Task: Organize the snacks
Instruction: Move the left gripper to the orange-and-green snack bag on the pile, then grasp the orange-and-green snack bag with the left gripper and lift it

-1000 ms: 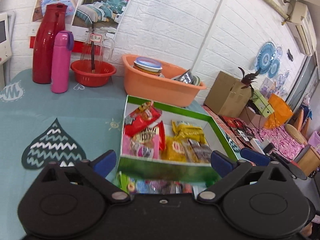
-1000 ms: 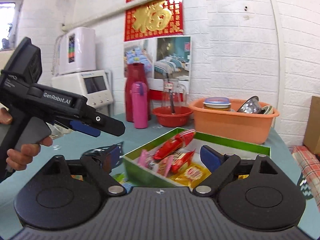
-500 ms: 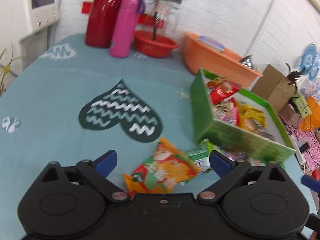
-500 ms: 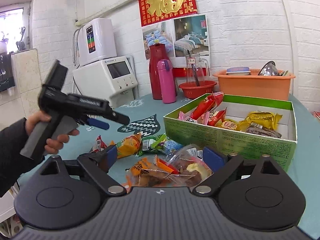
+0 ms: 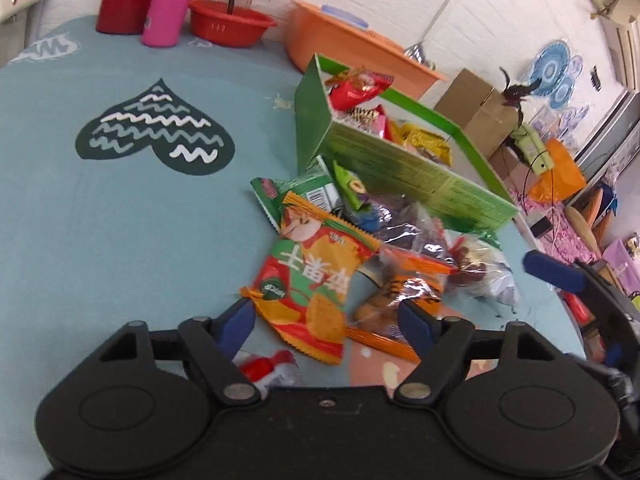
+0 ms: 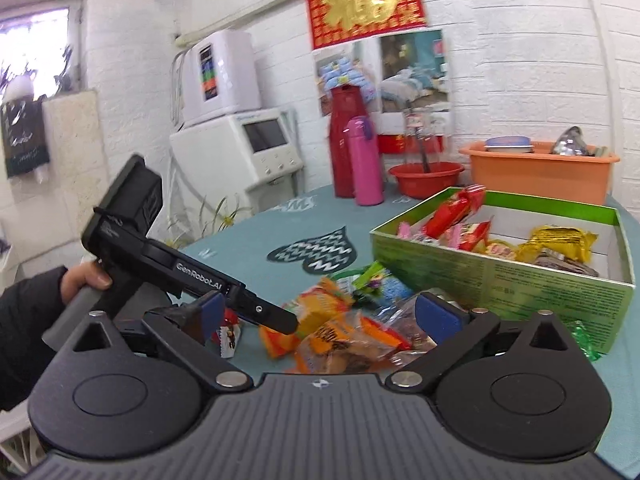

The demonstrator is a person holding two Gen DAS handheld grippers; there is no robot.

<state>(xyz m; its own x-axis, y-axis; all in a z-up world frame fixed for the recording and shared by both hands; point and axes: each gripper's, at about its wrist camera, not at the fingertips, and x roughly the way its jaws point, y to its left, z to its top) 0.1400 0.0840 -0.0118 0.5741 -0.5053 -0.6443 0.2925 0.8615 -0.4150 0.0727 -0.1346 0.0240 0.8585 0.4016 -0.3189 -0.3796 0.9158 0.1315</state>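
Left hand-held gripper (image 5: 325, 319) spread wide over the loose pile, blue fingertips (image 5: 237, 320) either side of an orange-and-green snack bag (image 5: 310, 276), nothing clamped. Right hand-held gripper (image 6: 320, 313) likewise parted and empty, hovering above the same pile. In the right wrist view, left device's black body across the left foreground, held by a hand (image 6: 82, 280) in a dark sleeve, hiding part of the heap.

Loose snacks heaped on the desk (image 5: 100, 220) just in front of the green box (image 5: 408, 166): a clear packet with orange edges (image 5: 404, 292), a green packet (image 5: 308, 190), a transparent bag of dark pieces (image 5: 404, 226), a small red-and-white wrapper (image 5: 266, 366) near the left fingertip. Exact count of the heap not readable. Inside the box, a red packet (image 6: 452, 210), yellow packets (image 6: 560, 240) and several more.

Along the desk's far edge: one red jug (image 6: 346, 140), one pink flask (image 6: 366, 162), one red bowl (image 6: 426, 172), one orange basin (image 6: 540, 172).

Teal cloth with a dark heart print (image 5: 156, 128). White brick walls, a red-and-gold banner (image 6: 366, 2), a white appliance (image 6: 236, 148) near the left corner.
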